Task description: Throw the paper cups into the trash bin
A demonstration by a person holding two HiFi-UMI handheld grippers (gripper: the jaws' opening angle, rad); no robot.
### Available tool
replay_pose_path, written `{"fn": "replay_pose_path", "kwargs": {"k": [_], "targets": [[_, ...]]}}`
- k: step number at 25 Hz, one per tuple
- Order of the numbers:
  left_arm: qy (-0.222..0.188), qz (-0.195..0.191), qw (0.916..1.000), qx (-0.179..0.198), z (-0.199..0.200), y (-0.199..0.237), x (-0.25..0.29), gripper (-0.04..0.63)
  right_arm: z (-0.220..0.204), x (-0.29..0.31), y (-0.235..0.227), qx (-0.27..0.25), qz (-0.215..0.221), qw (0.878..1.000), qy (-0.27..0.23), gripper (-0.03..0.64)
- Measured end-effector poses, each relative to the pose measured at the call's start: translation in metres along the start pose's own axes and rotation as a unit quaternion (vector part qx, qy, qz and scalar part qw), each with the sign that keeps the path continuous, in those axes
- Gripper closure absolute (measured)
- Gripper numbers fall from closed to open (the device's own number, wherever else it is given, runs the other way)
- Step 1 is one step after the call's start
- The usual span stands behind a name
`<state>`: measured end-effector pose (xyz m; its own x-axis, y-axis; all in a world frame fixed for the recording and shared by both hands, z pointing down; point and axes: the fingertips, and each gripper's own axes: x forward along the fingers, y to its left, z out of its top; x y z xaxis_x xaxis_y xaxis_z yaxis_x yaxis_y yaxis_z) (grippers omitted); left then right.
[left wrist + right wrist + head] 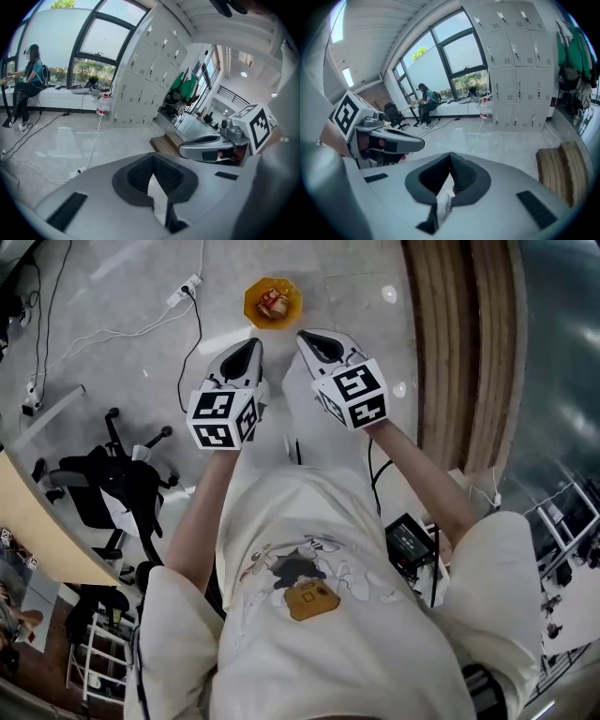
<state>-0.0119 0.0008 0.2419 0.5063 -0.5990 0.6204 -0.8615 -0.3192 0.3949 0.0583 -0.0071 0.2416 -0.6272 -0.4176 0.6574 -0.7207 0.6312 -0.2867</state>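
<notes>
An orange trash bin stands on the pale floor ahead of me, with some red and white stuff inside that I cannot make out. I see no loose paper cup in any view. My left gripper and right gripper are held side by side at chest height, both pointing toward the bin. The left gripper has its jaws together with nothing between them. The right gripper is likewise shut and empty. Each gripper shows in the other's view: the right one and the left one.
A black office chair stands at my left. A power strip and cables run across the floor near the bin. A wooden platform lies to the right. Grey lockers line the wall, and a person sits by the window.
</notes>
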Motion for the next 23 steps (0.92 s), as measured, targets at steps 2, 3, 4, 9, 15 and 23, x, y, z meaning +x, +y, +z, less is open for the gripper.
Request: {"fn": "replay_pose_path", "kwargs": {"k": [2,3,4,9,15,23], "targets": [[-0.006,-0.007,0.9999,0.009,0.007,-0.018,-0.025,0.589,0.009,-0.021,0.011,-0.005,0.001,1.000,-0.008,0.611],[-0.007,-0.010,0.9998,0.014,0.008,-0.026,-0.037,0.589,0.012,-0.031,0.017,-0.002,0.003,1.000,-0.012,0.611],[-0.007,-0.014,0.9997,0.019,0.010,-0.033,-0.048,0.589,0.015,-0.039,0.023,0.001,0.007,1.000,-0.015,0.611],[-0.025,-0.016,0.9989,0.038,0.023,-0.050,-0.098,0.589,0.020,-0.071,0.058,-0.019,0.031,0.999,-0.021,0.611],[-0.060,0.005,0.9977,0.031,0.037,-0.058,-0.121,0.589,0.009,-0.096,0.062,-0.017,0.032,0.999,-0.038,0.611],[-0.054,0.004,0.9976,0.043,0.022,-0.081,-0.107,0.589,-0.012,-0.125,0.032,0.021,0.017,0.998,-0.057,0.611]]}}
